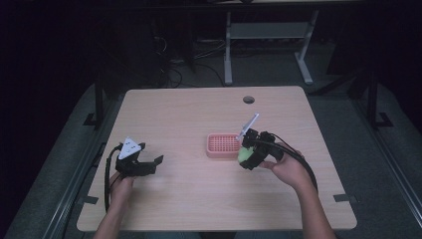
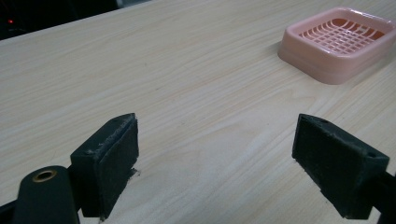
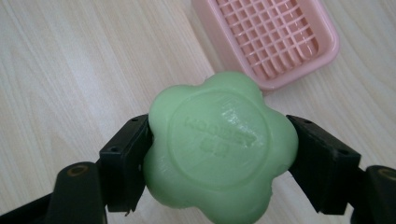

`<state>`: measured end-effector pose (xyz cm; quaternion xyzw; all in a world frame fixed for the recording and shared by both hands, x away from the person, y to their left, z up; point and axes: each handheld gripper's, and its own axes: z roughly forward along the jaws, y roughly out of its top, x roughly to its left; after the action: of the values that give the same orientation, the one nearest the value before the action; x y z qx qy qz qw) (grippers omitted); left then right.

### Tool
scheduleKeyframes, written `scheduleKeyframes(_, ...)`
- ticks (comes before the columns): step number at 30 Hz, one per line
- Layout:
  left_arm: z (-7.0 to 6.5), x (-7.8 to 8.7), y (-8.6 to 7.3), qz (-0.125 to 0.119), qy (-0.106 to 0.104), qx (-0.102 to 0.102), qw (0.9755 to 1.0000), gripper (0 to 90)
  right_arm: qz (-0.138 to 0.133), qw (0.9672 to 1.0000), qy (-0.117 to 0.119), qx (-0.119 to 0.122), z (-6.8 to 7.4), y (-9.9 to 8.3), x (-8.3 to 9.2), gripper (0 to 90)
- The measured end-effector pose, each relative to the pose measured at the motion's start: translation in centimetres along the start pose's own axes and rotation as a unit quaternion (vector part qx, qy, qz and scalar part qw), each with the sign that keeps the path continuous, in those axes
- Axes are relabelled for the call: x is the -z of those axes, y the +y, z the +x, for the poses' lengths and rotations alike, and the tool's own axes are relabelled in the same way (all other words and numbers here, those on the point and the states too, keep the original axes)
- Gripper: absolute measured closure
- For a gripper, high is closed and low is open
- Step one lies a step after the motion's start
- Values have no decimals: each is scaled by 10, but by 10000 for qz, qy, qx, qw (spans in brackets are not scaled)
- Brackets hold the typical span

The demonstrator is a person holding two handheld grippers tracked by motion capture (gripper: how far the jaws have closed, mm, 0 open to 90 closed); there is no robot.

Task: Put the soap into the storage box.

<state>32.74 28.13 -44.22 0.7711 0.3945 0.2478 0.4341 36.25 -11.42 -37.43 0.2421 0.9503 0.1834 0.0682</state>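
A green flower-shaped soap bar [image 3: 219, 147] sits clamped between the two black jaws of my right gripper [image 3: 219, 154]. In the high view that gripper [image 1: 247, 155] holds the soap [image 1: 244, 155] just off the right edge of a pink slatted soap dish [image 1: 222, 145]. The dish [image 3: 275, 39] lies on the table beyond the soap, with nothing in it. My left gripper [image 1: 154, 164] rests low at the table's left, jaws wide apart over bare wood [image 2: 215, 154]. The pink dish [image 2: 338, 42] shows at its upper right.
The light wooden table [image 1: 199, 114] has a round cable hole [image 1: 249, 99] near its far edge. Dark floor, desk legs and cables lie beyond the table. Each forearm comes in from the near edge.
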Motion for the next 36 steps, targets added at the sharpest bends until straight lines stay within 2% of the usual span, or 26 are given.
scheduleKeyframes(15, 0, 0, 0, 14, -9, -6, 10000, 143, -11, 9999, 33, 123, -3, 20, 0, 261)
scheduleKeyframes(25, 0, 0, 0, 0, -8, 11, 10000, 144, -63, 9998, 136, 99, -10, 30, -2, 261)
scheduleKeyframes(36, 0, 0, 0, -5, -12, 11, 10000, 144, 40, 9998, 155, 114, -15, 41, -3, 260)
